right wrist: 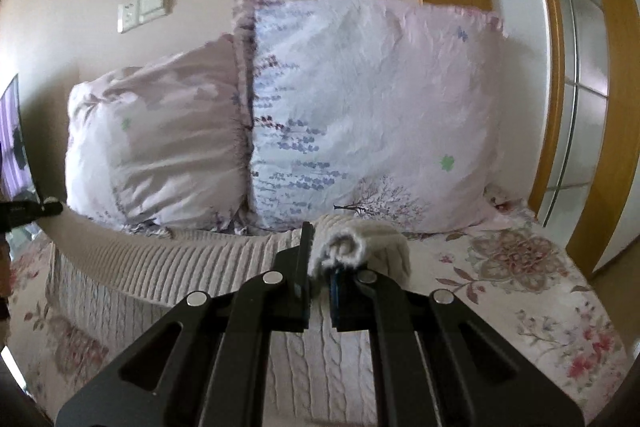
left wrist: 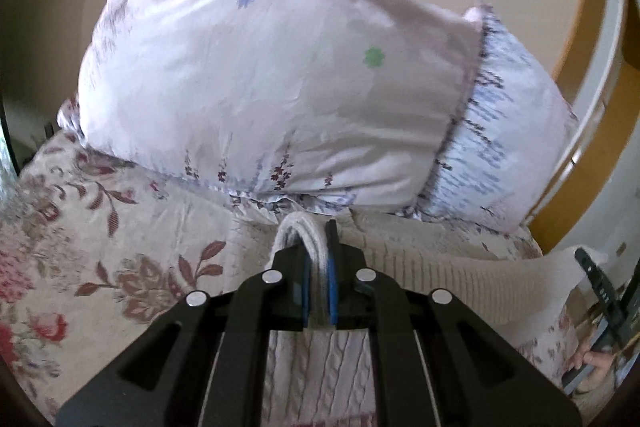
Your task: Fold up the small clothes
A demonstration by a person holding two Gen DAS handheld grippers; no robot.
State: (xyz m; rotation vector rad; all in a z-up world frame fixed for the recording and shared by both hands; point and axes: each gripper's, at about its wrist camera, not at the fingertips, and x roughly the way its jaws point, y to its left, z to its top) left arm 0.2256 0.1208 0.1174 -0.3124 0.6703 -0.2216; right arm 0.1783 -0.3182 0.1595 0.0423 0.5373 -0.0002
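Cream knit: your left gripper (left wrist: 319,259) has its jaws pressed together on a folded edge of the cream knitted sweater (left wrist: 420,267), the fabric looping up between the blue pads.
Right claw: your right gripper (right wrist: 320,263) is likewise clamped on the sweater (right wrist: 192,259), with a rolled bunch of ribbed hem bulging just past its fingertips.
Sweater's place: it hangs as a taut ribbed band between your two claws, and its cable-knit body falls below them onto the bedspread.
Other claw in view: your right gripper (left wrist: 600,291) shows at the right edge of the left wrist view, holding the far end of the band.
Beyond: floral bedspread (right wrist: 520,267) underneath; two pale flowered pillows (right wrist: 360,107) lean against the wall behind.
Containers: you have none in view.
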